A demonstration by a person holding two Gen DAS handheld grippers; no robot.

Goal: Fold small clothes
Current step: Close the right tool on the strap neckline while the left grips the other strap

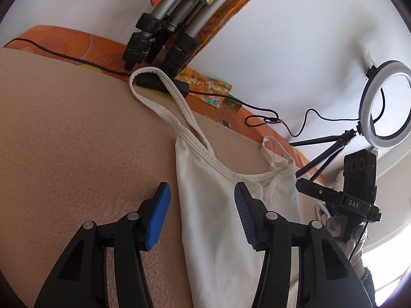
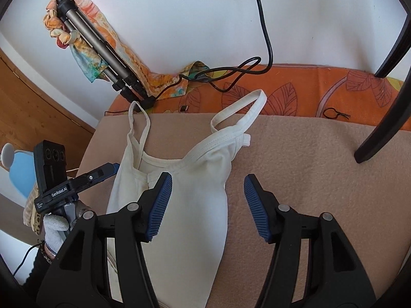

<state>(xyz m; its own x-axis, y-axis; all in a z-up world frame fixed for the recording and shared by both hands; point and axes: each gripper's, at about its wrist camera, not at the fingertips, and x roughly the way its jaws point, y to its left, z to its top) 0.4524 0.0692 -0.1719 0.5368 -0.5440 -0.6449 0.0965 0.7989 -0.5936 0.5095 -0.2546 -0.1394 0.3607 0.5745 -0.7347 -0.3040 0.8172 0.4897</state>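
A white strappy top (image 1: 218,205) lies flat on a beige blanket (image 1: 77,141), straps pointing toward the wall. My left gripper (image 1: 203,215) is open over the top's left edge, holding nothing. The same top (image 2: 185,205) shows in the right wrist view. My right gripper (image 2: 208,202) is open over its right edge, holding nothing. The other hand-held gripper shows at the right of the left wrist view (image 1: 341,197) and at the left of the right wrist view (image 2: 77,182).
An orange leaf-print sheet (image 2: 308,89) runs along the white wall. A folded tripod (image 1: 159,38) wrapped in a colourful scarf leans there, with black cables (image 1: 269,118). A ring light (image 1: 385,105) on a small tripod stands at the right. A hair tie (image 2: 336,114) lies on the sheet.
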